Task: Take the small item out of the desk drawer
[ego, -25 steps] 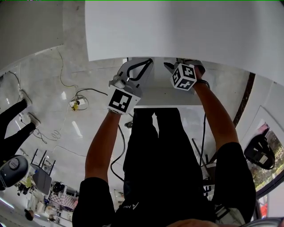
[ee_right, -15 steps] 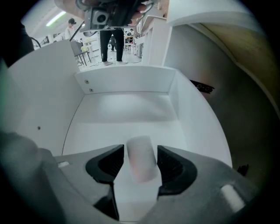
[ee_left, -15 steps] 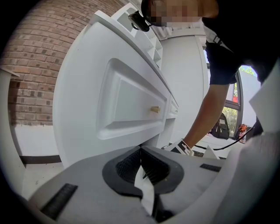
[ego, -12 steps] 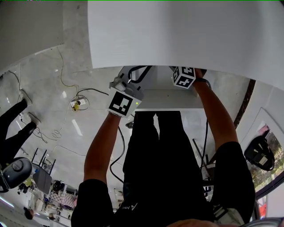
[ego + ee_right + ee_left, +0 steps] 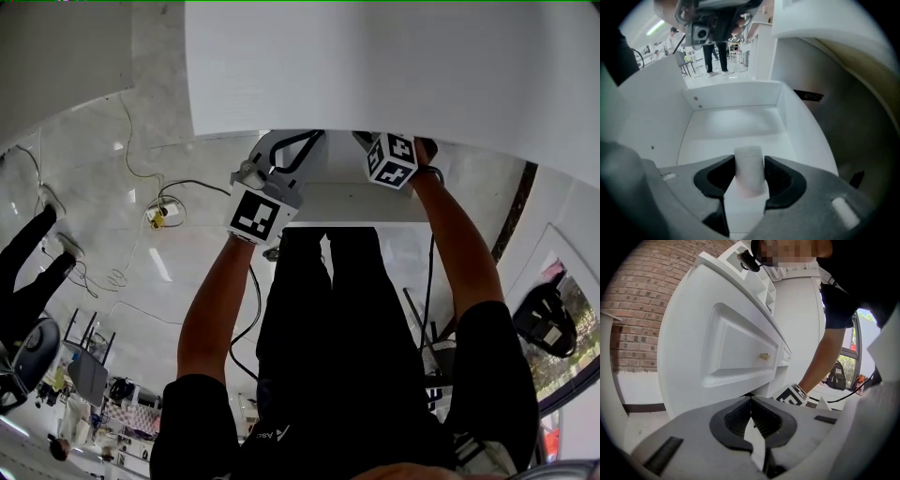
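Note:
The white drawer [image 5: 733,96] stands pulled out below the desk top [image 5: 394,66]. In the right gripper view my right gripper [image 5: 749,174] points steeply down into it. Its jaws have just been closing, and a small white cylinder [image 5: 749,161] stands upright between them with both black pads against its sides. In the head view only that gripper's marker cube [image 5: 391,159] shows at the drawer's [image 5: 349,202] right end; the jaws are hidden under the desk edge. My left gripper [image 5: 751,401] is shut with nothing between its pads, by the drawer's left end [image 5: 281,155].
A closed drawer front with a small brass knob [image 5: 764,356] faces the left gripper, against a brick wall [image 5: 633,310]. Cables and a power strip [image 5: 155,220] lie on the pale floor to the left. The person's legs [image 5: 328,309] stand right in front of the drawer.
Both grippers stay almost where they were by the open drawer. The head view has shifted slightly, so the desk edge covers a little more of them.

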{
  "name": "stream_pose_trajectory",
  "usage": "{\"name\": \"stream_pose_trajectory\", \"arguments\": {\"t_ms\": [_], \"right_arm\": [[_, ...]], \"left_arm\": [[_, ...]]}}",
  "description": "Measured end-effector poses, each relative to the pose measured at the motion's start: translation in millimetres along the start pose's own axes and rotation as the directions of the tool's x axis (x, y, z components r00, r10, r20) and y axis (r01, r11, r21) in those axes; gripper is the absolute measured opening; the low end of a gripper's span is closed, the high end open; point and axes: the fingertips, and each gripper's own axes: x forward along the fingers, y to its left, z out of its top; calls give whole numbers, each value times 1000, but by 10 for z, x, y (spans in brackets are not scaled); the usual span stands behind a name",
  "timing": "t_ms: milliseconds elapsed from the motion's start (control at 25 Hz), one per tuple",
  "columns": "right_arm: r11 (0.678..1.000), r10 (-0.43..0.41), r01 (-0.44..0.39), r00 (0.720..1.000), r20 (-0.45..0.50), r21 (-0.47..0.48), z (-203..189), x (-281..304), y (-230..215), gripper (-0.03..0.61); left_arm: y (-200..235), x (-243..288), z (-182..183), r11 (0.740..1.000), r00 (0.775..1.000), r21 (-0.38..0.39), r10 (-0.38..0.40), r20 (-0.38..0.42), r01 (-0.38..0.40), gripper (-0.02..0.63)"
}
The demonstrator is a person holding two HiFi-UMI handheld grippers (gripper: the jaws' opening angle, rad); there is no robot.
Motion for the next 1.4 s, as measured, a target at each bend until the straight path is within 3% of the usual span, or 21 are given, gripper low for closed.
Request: {"name": "stream_pose_trajectory", "arguments": {"t_ms": [320, 440, 560, 640, 800, 960, 1080, 1240, 1320, 1400], "right_arm": [[993, -74, 53, 977, 199, 109, 454, -1141, 147, 190], [985, -111, 66, 952, 286, 162, 721, -1665, 198, 190], [972, -166, 83, 905, 392, 221, 1034, -2345, 220, 190], [956, -222, 96, 856, 467, 278, 1225, -2869, 194, 190], [920, -339, 120, 721, 604, 373, 1631, -3934, 87, 190], [864, -452, 107, 594, 666, 491, 1869, -4789, 65, 190], [832, -510, 96, 520, 685, 546, 1918, -5304, 78, 190], [820, -546, 91, 420, 725, 565, 1893, -6003, 258, 190], [822, -558, 107, 347, 754, 559, 1954, -6286, 285, 190], [821, -566, 116, 293, 770, 559, 2034, -6507, 282, 190]], "left_arm": [[-341, -273, 370, 999, 999, -19, 32, -7, -32, -1], [-471, -427, 652, 999, 999, -29, 42, 23, -42, -2], [-614, -599, 1067, 997, 996, -49, 66, 66, -62, -1], [-721, -712, 1398, 996, 992, -53, 83, 99, -78, -2], [-907, -948, 2072, 993, 979, -37, 114, 170, -109, -2], [-1122, -1214, 2726, 993, 960, -39, 116, 255, -110, -2], [-1335, -1369, 3177, 995, 943, -9, 97, 319, -99, -2], [-1789, -1514, 3702, 996, 919, 17, 73, 387, -86, -2], [-1908, -1594, 3919, 997, 905, 36, 53, 421, -75, -2], [-1963, -1672, 4101, 996, 892, 54, 39, 451, -71, -2]]}}
